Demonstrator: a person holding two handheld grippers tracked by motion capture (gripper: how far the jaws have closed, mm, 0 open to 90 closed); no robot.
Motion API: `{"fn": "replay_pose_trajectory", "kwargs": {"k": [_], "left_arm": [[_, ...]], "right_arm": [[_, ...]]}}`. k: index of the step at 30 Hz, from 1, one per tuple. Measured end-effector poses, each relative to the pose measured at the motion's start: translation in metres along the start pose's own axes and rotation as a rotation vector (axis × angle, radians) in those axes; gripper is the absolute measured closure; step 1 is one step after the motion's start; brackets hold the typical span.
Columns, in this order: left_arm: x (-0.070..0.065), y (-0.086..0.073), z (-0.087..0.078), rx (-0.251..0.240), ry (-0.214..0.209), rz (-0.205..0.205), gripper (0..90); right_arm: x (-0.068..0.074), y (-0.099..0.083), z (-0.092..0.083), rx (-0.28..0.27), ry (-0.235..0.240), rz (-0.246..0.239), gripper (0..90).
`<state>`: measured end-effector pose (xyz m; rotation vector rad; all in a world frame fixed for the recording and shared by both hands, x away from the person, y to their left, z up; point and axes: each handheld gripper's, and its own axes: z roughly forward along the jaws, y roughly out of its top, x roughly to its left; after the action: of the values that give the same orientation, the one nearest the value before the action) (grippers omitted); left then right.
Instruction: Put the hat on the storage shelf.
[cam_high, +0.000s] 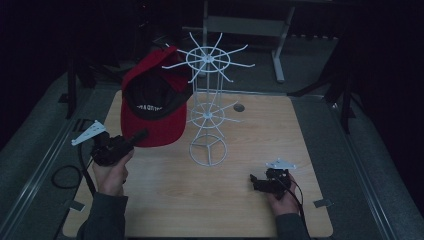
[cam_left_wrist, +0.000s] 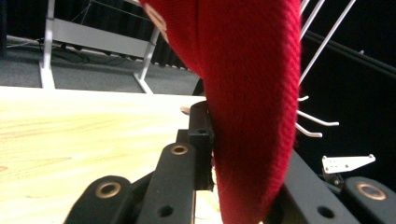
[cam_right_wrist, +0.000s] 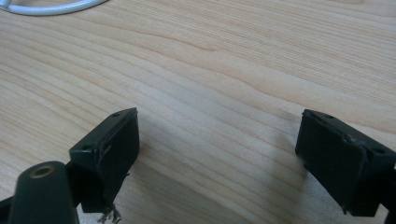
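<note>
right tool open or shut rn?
Open. In the right gripper view the right tool has its two jaws wide apart with bare wooden table between them and nothing held.

I'm seeing left gripper (cam_high: 140, 135) raised over table's left side, jaws clamping on cap (cam_high: 156, 100). Right gripper (cam_high: 253, 180) sitting low at right, jaws gaping wide, gripping nothing.
</note>
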<state>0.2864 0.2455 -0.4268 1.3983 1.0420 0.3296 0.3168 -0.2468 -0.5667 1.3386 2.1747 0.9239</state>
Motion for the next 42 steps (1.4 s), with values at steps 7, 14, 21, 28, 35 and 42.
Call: {"fn": "replay_pose_trajectory", "kwargs": {"k": [7,14,21,28,35,42], "left_arm": [[0.001,0.004,-0.004,-0.014,-0.009,0.011,68.1],[0.003,0.005,-0.005,-0.011,0.021,0.009,53.7],[0.006,0.006,-0.008,-0.009,0.03,-0.002,43.2],[0.004,0.009,-0.013,-0.004,0.026,0.004,37.9],[0.002,0.01,-0.014,0.0,0.04,0.013,33.3],[0.001,0.009,-0.018,-0.02,0.051,0.015,33.0]], "right_arm": [[0.0,0.0,0.0,0.0,0.0,0.001,13.4],[0.0,0.0,0.0,0.0,0.0,0.001,13.4],[0.0,0.0,0.0,0.0,0.0,-0.001,13.4],[0.0,0.0,0.0,0.0,0.0,-0.001,13.4],[0.0,0.0,0.0,0.0,0.0,-0.001,13.4],[0.0,0.0,0.0,0.0,0.0,0.0,13.4]]}}
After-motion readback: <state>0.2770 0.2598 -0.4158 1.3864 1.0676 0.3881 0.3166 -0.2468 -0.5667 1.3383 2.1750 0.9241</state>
